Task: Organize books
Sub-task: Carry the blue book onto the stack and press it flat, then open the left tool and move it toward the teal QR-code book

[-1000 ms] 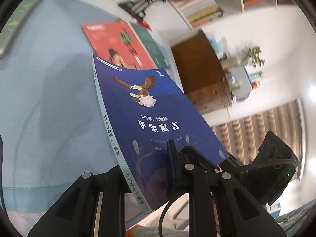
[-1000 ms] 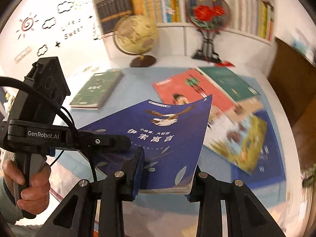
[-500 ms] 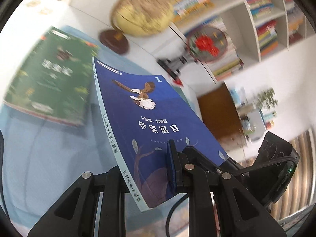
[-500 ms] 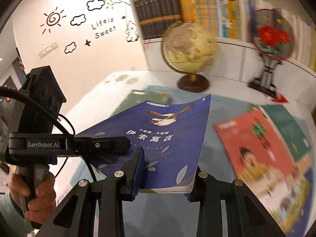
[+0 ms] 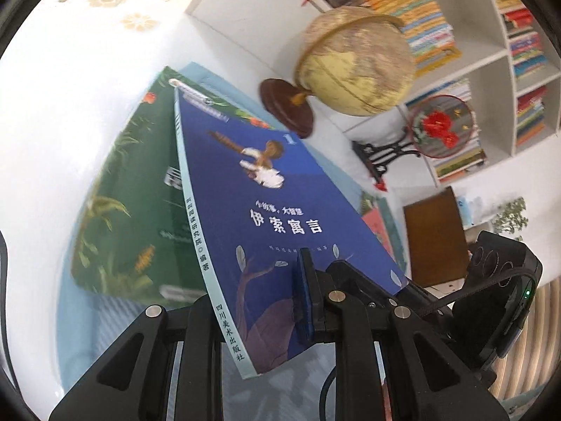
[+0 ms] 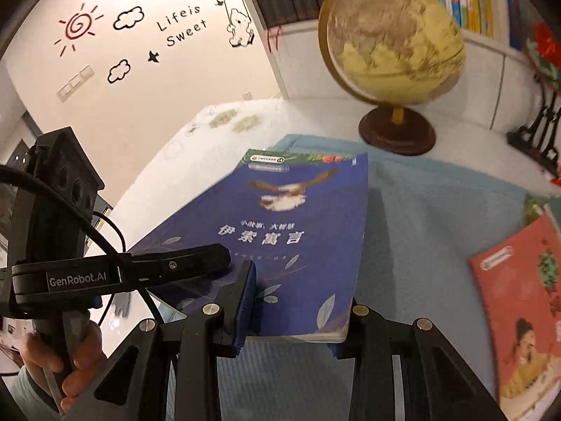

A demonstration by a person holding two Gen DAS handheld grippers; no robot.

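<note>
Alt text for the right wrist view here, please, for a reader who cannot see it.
Both grippers hold a blue book above a light blue mat, the right gripper at its near edge and the left gripper at its left side. A green book peeks out beneath it; a globe stands behind, and a red book lies at right.

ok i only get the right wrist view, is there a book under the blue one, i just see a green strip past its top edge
observer: yes, a green book lies flat on the mat. The blue book is held tilted over its right part. I cannot tell whether they touch.
operator: is the left hand-held gripper on both faces
observer: yes, the left hand-held gripper is shut on it near the spine, one finger on the cover and one behind.
operator: what does the spine look like
observer: pale green, with dark printed characters along it.
</note>
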